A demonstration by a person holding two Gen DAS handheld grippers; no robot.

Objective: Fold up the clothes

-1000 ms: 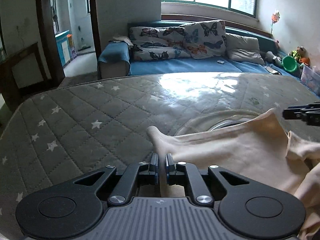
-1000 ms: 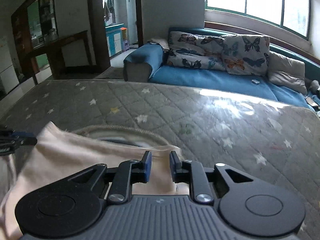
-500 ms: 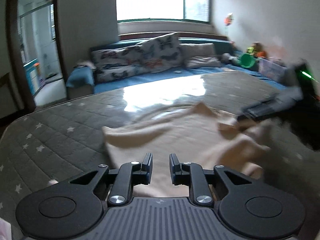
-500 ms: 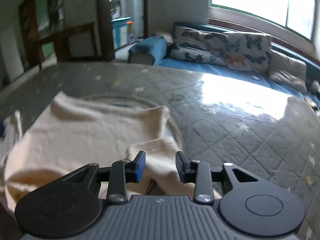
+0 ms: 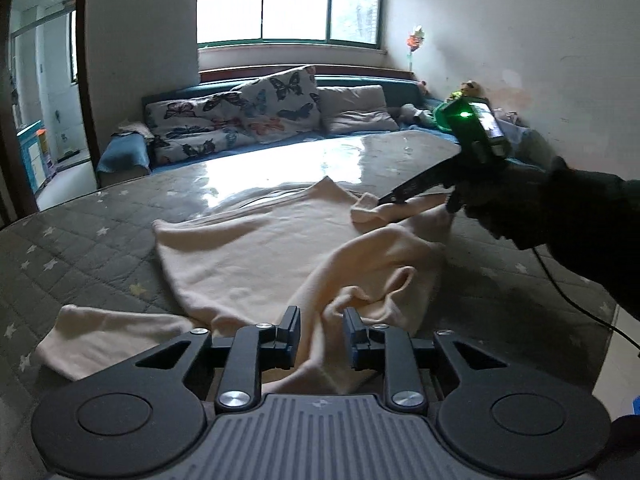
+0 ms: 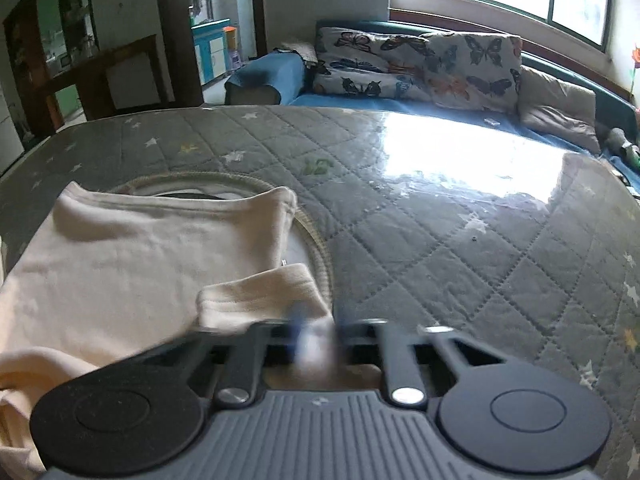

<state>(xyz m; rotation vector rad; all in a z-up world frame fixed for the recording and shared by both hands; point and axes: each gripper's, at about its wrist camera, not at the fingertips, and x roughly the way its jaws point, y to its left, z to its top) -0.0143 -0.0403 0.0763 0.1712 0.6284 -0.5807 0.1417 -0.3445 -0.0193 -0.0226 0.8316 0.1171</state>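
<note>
Quilted grey mattress carries cream garment, spread flat, rumpled nearside.
Right gripper pinches a sleeve cuff (blurred) at its far corner; left gripper opening, a fold between its jaws.

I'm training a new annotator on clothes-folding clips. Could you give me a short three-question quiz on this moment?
1. Multiple choice: the cream garment lies on A) a wooden floor, B) a grey quilted surface with stars, C) a metal rack.
2. True or false: the garment is already folded into a neat square.
3. Short answer: which gripper's fingers are closed on the sleeve cuff?

Key
1. B.
2. False: it lies spread out and rumpled, with one sleeve stretched off to the side.
3. The right gripper, shut on the cuff.
</note>
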